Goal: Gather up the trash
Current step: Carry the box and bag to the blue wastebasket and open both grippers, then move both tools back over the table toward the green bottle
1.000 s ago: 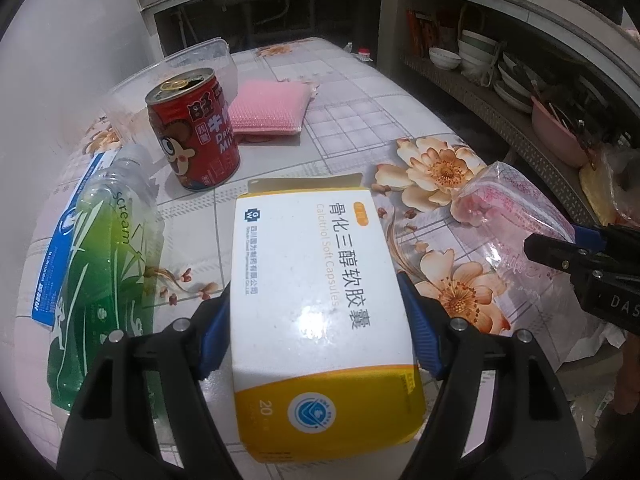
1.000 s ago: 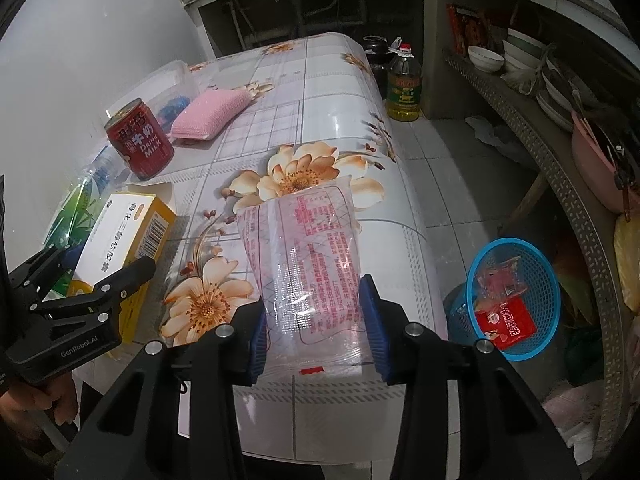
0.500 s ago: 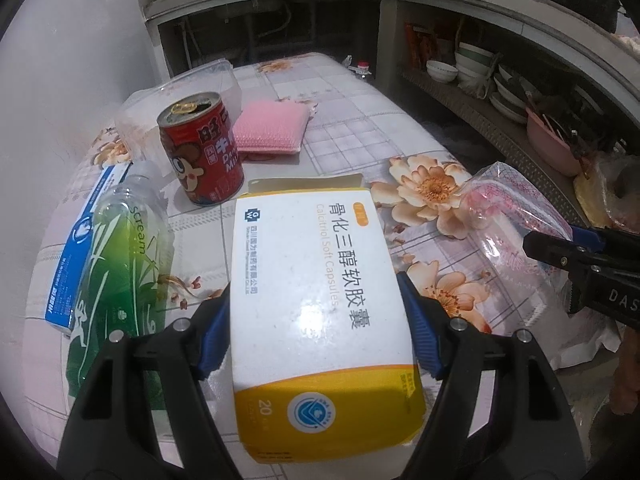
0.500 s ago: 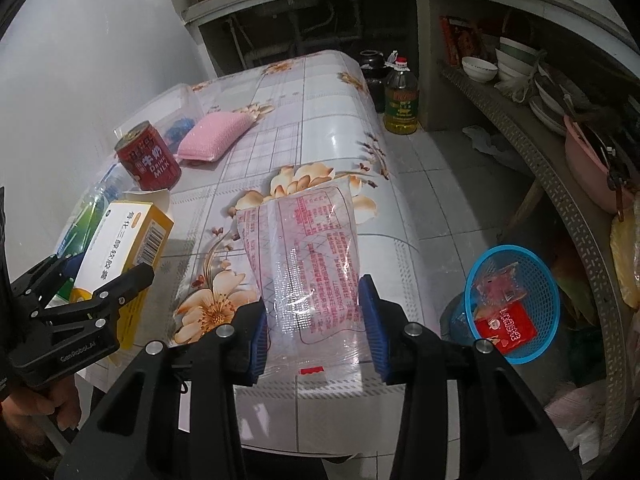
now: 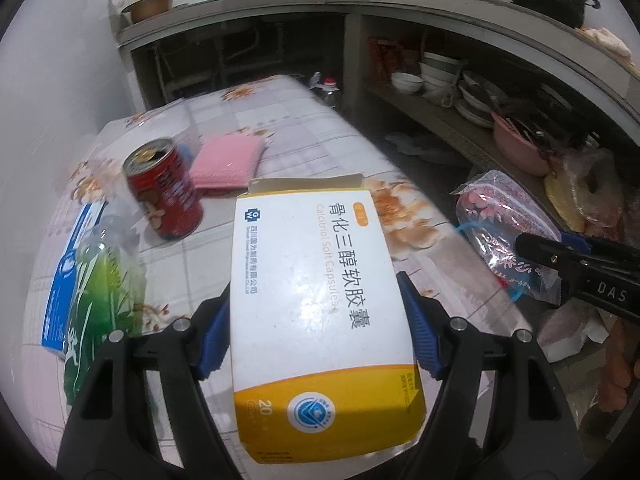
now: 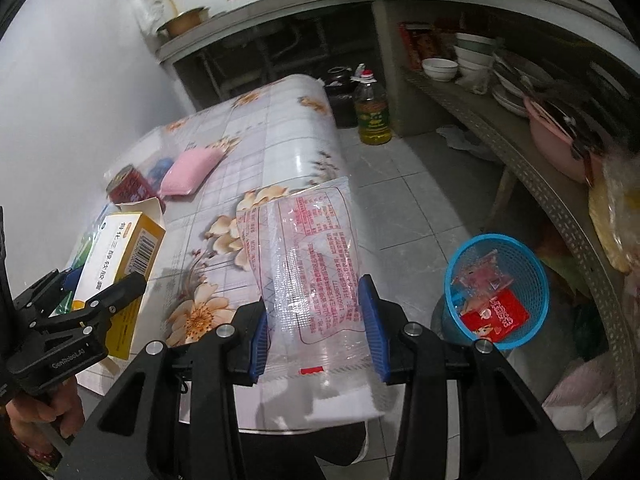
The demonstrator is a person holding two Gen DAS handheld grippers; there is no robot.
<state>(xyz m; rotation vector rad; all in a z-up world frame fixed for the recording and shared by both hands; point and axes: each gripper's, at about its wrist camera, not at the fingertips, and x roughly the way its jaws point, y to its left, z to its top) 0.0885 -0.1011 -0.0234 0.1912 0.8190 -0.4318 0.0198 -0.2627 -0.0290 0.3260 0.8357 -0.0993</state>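
Trash fills both claws. Left wrist view: the left claw (image 5: 316, 320) is clamped on a white and yellow medicine carton (image 5: 320, 300) at centre, its blue pads pressing the long sides. The carton's end flap stands open at 12 o'clock, so it looks light, probably empty, and stiff but crushable; the side grip near the middle suits it. On the flowered bench (image 5: 288, 128), a red drink can (image 5: 164, 196) stands at 10 o'clock, a pink sponge (image 5: 228, 162) lies just beyond it, and a green plastic bottle (image 5: 100, 292) lies at 9 o'clock. The right claw enters at 3 o'clock.

Right wrist view: the right claw (image 6: 316, 328) is clamped across a clear plastic wrapper (image 6: 304, 256) printed in red, held over the bench edge at centre. It looks featherlight, limp and slippery, so pinching a gathered width is wise. A blue mesh basket (image 6: 536, 280) holding other wrappers sits on the floor at 3 o'clock. The left claw with the carton shows at 9 o'clock.
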